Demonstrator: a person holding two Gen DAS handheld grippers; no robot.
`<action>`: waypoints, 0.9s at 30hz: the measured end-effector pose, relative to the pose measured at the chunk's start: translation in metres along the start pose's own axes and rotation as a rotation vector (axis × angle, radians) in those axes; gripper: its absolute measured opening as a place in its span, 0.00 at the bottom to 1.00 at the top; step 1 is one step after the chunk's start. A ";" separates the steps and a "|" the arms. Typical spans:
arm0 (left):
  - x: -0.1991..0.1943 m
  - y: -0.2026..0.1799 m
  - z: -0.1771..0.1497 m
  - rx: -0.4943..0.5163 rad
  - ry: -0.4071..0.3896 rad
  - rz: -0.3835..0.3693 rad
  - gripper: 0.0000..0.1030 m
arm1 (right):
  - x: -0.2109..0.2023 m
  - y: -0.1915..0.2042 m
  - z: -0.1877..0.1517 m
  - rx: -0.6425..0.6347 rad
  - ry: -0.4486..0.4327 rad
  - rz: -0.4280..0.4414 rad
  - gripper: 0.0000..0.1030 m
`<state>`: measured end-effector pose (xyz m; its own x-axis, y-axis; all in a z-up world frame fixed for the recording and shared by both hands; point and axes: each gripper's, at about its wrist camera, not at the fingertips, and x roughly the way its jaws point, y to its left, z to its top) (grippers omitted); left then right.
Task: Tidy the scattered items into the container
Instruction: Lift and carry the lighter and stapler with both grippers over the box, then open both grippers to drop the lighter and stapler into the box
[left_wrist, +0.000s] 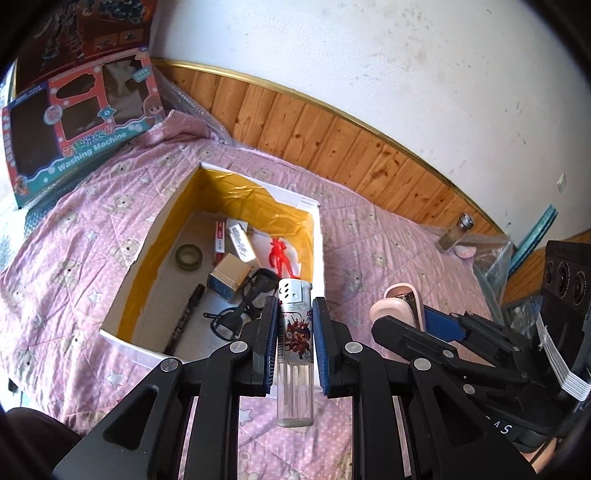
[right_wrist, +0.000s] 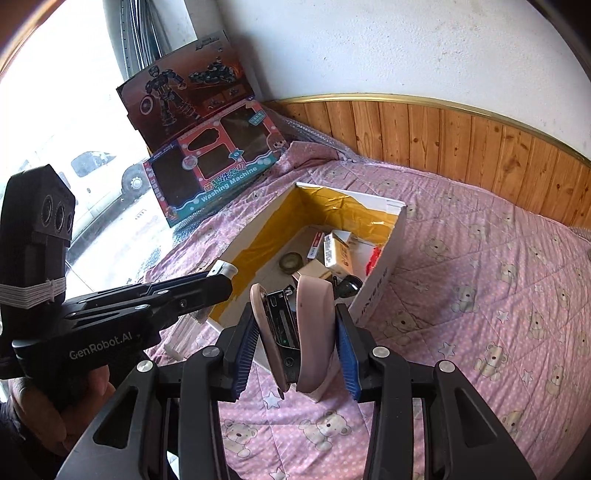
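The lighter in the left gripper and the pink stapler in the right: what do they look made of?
Lighter: clear glossy plastic body, since you see through its lower half, with a printed cartoon label and a silvery, apparently metal cap. Stapler: smooth matte pink shells, probably plastic, around a dark inner track that looks like metal.

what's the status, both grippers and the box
Left gripper shut on lighter, right gripper shut on pink stapler. Both near the box, already part filled. Nothing in the way.
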<state>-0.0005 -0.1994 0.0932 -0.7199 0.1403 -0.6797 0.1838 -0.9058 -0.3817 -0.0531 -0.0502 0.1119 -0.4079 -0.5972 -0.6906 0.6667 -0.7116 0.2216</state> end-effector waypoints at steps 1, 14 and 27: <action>0.000 0.005 0.002 -0.007 0.000 0.003 0.19 | 0.003 0.003 0.003 -0.004 0.001 0.005 0.40; 0.028 0.065 0.031 -0.096 0.042 0.058 0.19 | 0.051 0.021 0.026 -0.031 0.045 0.030 0.40; 0.084 0.084 0.036 -0.073 0.160 0.114 0.19 | 0.110 0.025 0.031 -0.070 0.134 0.022 0.41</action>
<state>-0.0700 -0.2785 0.0266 -0.5772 0.1052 -0.8098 0.3101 -0.8892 -0.3365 -0.1006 -0.1455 0.0627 -0.3089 -0.5544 -0.7728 0.7186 -0.6683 0.1922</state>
